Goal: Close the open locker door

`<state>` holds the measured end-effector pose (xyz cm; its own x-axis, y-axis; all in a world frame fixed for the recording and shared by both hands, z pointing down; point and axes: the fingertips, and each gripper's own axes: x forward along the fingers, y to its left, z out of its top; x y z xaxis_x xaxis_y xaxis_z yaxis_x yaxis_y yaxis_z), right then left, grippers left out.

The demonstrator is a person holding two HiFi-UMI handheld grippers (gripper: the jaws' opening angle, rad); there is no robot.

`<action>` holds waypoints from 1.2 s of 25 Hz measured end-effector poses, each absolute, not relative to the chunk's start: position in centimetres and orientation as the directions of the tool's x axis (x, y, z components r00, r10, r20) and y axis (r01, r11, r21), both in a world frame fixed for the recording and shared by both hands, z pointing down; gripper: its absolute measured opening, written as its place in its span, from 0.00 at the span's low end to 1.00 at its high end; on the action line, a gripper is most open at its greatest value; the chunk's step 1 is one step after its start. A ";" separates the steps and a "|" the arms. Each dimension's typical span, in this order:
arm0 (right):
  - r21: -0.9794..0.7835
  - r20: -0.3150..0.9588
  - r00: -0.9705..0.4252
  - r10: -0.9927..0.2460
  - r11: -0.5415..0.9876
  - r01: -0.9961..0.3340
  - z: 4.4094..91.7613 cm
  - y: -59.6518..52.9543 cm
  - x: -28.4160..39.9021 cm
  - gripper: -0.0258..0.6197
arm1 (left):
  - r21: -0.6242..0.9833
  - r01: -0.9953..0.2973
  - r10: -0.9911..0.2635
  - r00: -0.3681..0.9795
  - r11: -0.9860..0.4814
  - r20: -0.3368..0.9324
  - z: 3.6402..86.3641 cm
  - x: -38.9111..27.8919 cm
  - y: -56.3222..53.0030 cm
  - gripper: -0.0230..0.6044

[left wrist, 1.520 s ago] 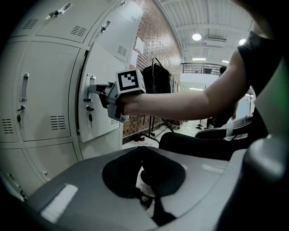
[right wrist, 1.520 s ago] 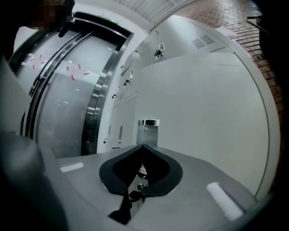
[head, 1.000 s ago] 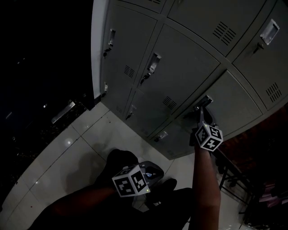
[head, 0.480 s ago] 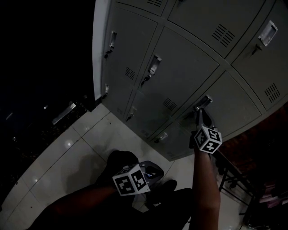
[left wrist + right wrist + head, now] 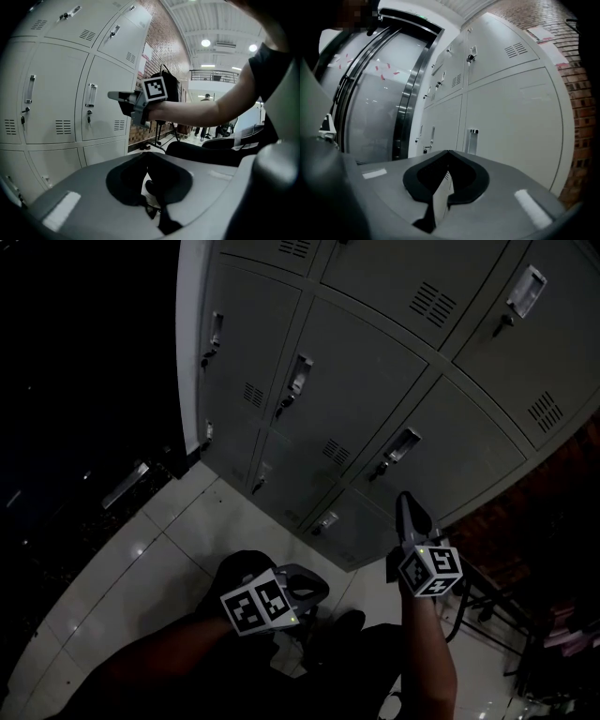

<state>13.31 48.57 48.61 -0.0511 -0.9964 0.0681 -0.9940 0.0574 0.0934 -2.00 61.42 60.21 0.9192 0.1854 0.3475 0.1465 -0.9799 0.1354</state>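
Observation:
The grey locker bank (image 5: 375, 362) fills the top of the head view, and every door I see lies flush. The door with the handle (image 5: 401, 444) stands just beyond my right gripper (image 5: 406, 502), which is shut, holds nothing and hangs a short way off it without touching. That door (image 5: 511, 117) and its handle (image 5: 472, 140) fill the right gripper view ahead of the shut jaws (image 5: 448, 152). My left gripper (image 5: 314, 585) is low by my legs, shut and empty. Over its own jaws (image 5: 147, 153) the left gripper view shows the right gripper (image 5: 123, 96) pointing at the lockers (image 5: 56, 108).
White floor tiles (image 5: 141, 549) run along the foot of the lockers. A brick wall (image 5: 525, 493) and a dark metal stand (image 5: 487, 601) are at the right. A glass door with a dark metal frame (image 5: 408, 93) is left of the lockers. People stand far off (image 5: 205, 126).
My right gripper has drawn back and down from the door handle that it was touching. The left gripper has barely moved.

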 end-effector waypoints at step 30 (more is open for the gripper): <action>-0.052 0.202 -0.190 -0.961 0.183 -0.982 57.5 68.0 7.6 0.04 | 0.120 0.145 0.179 0.915 -0.982 0.361 60.6 -2.0 61.6 0.06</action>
<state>7.64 68.02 57.50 -0.1899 -0.9607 0.2024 -0.9817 0.1831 -0.0519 -2.00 61.58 60.60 0.9152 0.1789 0.3612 0.1448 -0.9822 0.1197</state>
